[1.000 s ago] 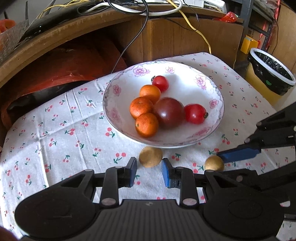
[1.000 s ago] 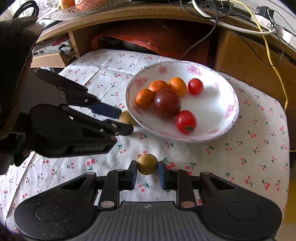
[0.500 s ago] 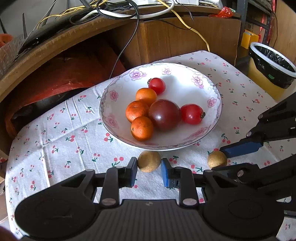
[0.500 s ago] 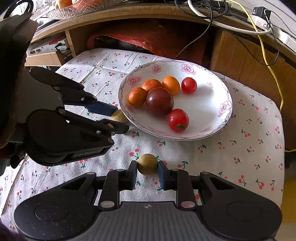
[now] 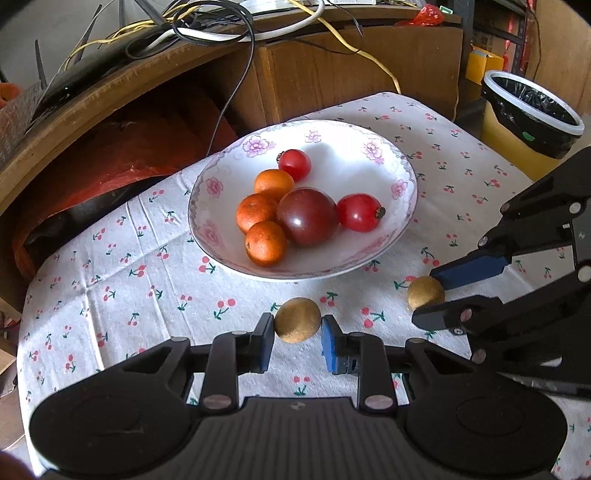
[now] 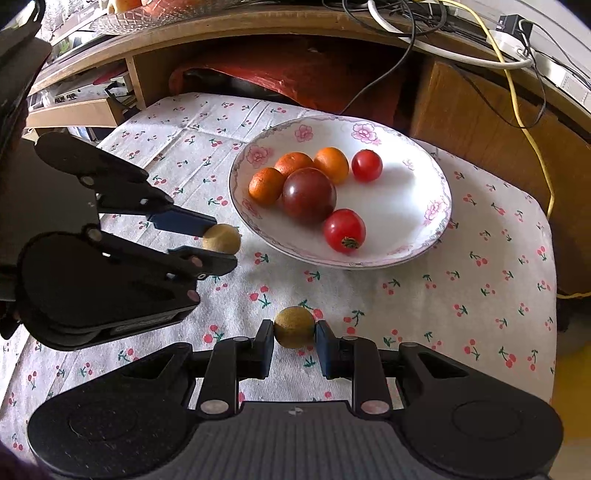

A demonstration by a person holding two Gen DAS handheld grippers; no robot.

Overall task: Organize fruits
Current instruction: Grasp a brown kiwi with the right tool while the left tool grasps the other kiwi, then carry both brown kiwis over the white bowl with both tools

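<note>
The left claw (image 5: pixel 297 332) is closed on a small brown round fruit (image 5: pixel 297 319), its two blue-padded fingers pressing the fruit's left and right sides just in front of the bowl. The right claw (image 6: pixel 294 332) grips a second brown fruit (image 6: pixel 294 326) in the same way, fingers tight on both flanks. Whether either fruit rests on the cloth or sits slightly above it cannot be told.

In the left wrist view the right claw (image 5: pixel 430 297) enters from the right with its fruit (image 5: pixel 425 293) pinched at the fingertips, near the bowl's right front edge. In the right wrist view the left claw (image 6: pixel 218 242) comes in from the left, holding its fruit (image 6: pixel 221 239) just beside the bowl's left rim.

Beyond both claws stands a white bowl (image 5: pixel 236 177) with pink flowers around its rim, set on a counter covered by a white cloth (image 5: pixel 122 266) printed with small cherries. Inside the bowl lie three small oranges: one at the front (image 5: pixel 266 243), one behind it (image 5: pixel 256 212) and one farther back (image 5: pixel 274 183), clustered left of a large dark red tomato (image 5: pixel 307 216) and touching it. A red cherry tomato (image 5: pixel 359 213) sits to the dark tomato's right, and another red tomato (image 5: pixel 294 164) lies at the back.

Behind the counter runs a curved wooden shelf (image 5: pixel 110 85) with tangled cables (image 5: pixel 229 29) on top. A yellow bin (image 5: pixel 528 118) lined with a black bag stands at far right.
</note>
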